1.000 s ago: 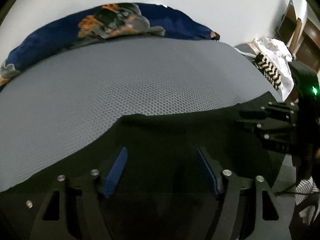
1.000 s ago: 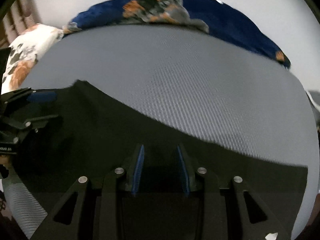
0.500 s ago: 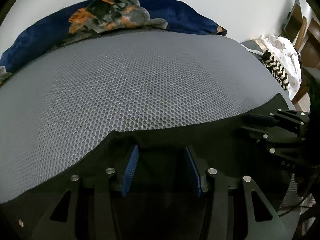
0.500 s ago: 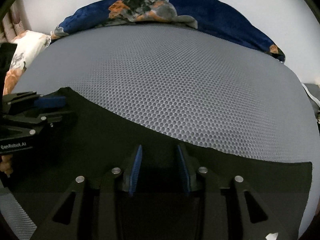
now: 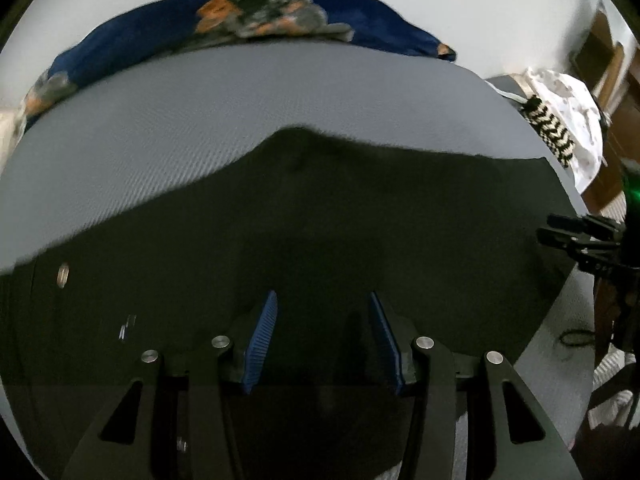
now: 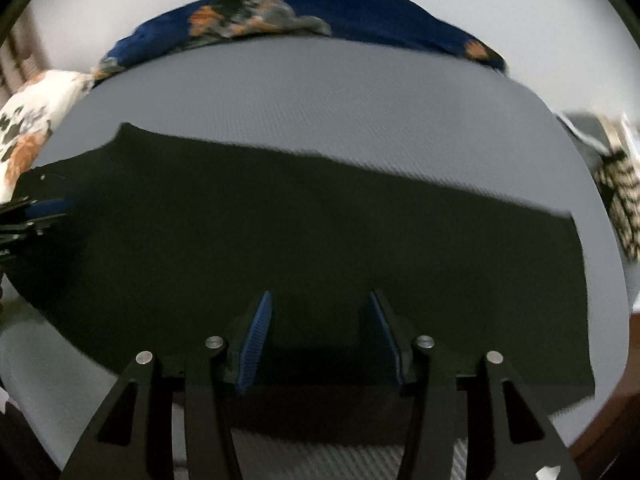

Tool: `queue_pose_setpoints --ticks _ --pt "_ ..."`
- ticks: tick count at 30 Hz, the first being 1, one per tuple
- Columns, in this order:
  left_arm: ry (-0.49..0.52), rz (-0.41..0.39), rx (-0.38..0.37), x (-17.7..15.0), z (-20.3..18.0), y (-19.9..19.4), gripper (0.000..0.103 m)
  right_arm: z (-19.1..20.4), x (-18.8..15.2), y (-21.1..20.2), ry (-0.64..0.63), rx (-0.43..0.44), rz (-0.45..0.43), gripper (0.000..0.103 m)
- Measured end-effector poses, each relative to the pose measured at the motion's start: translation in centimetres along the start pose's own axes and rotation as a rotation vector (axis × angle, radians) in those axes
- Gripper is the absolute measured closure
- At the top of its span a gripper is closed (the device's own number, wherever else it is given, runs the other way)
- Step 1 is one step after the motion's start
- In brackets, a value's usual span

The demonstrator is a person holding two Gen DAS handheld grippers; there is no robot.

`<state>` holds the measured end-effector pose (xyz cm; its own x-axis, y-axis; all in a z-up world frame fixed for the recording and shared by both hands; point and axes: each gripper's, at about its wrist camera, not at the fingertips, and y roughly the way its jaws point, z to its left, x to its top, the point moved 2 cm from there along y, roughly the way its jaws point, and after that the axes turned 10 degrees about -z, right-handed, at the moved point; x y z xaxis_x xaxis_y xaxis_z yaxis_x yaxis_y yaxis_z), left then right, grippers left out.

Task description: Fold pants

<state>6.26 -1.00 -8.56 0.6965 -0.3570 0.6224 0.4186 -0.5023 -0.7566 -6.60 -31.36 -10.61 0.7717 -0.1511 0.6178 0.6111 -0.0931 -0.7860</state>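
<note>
I see the black pants (image 5: 360, 216) lying flat on the grey mesh bed (image 5: 200, 112), below both grippers. My left gripper (image 5: 322, 312) stands partly open and empty. My right gripper (image 6: 320, 312), seen at 3 o'clock in the left view, has just been opening, pads clear of the cloth.

Both grippers tip steeply downward, side by side. The left gripper (image 5: 322, 344) holds its blue pads apart, nothing pinched between them. The right gripper (image 6: 320, 342) has just been opening, jaws parted and empty.
</note>
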Motion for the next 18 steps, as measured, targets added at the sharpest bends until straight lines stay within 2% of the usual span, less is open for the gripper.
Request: queue_pose_setpoints --ticks 5,8,9,12,15,17,18 --pt "-0.054 -0.005 -0.022 -1.7 0.8 -0.5 0.054 -5.6 -2.3 -0.1 0.05 -0.104 0.039 0.056" --pt "-0.067 -0.004 -0.014 -1.7 0.9 -0.5 0.054 -10.3 -3.0 -0.5 0.166 -0.126 0.035 0.057" --pt "-0.065 -0.003 -0.012 -1.7 0.8 -0.4 0.054 -11.8 -3.1 -0.6 0.181 -0.172 0.04 0.055" --pt "-0.063 0.002 0.004 -1.7 0.5 -0.4 0.053 -16.2 -3.3 -1.2 0.25 -0.22 0.049 0.056" --pt "-0.074 0.013 0.019 -1.5 0.0 -0.3 0.047 -19.6 -3.0 -2.1 0.321 -0.206 0.026 0.055" --pt "-0.077 0.02 0.02 -1.4 -0.5 -0.3 0.046 -21.6 -2.8 -2.4 0.363 -0.159 0.026 0.055" --pt "-0.075 0.021 0.015 -1.3 -0.9 -0.3 0.046 -22.8 -2.9 -2.5 0.401 -0.108 0.026 0.055"
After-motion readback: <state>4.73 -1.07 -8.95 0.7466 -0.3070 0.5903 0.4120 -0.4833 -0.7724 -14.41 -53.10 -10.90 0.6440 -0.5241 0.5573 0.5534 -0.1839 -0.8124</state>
